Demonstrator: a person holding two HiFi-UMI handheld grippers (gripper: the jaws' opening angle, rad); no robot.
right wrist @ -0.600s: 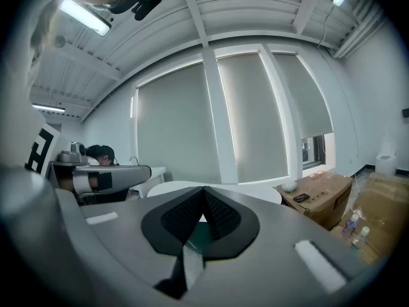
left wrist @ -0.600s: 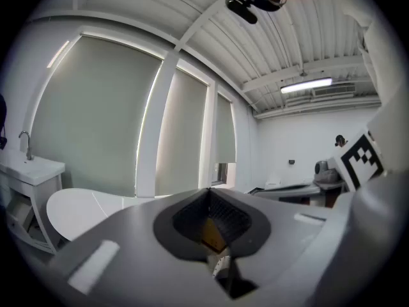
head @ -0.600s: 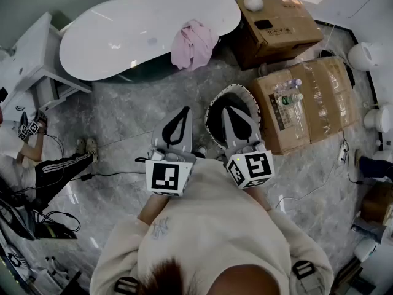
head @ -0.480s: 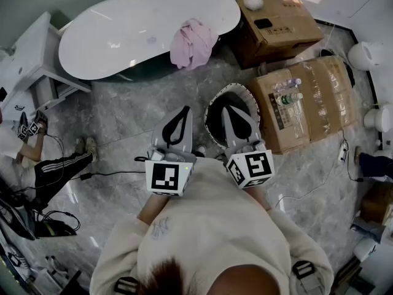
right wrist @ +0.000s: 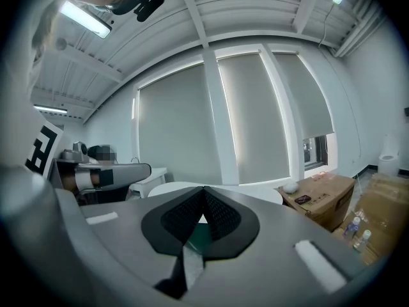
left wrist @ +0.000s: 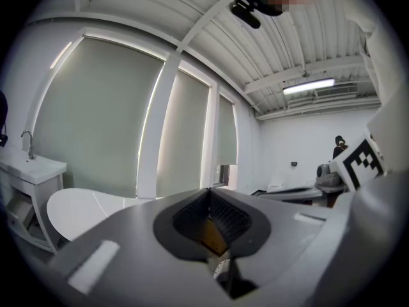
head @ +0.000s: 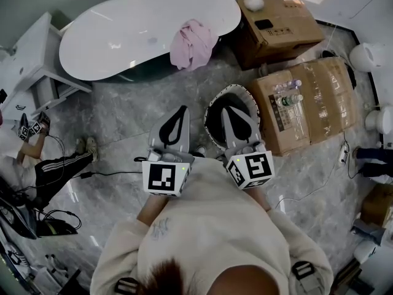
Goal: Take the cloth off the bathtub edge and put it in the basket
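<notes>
1. I see the cloth (head: 193,42) draped over the bathtub (head: 123,35) edge, untouched.
2. My left gripper (head: 182,109) and right gripper (head: 226,110) have jaws closed, empty.
3. The right hangs over the basket (head: 241,88).

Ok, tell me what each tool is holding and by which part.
Nothing is held. The left tool and right tool are both shut with nothing between their jaws; the pink cloth lies draped over the bathtub edge, untouched.
</notes>
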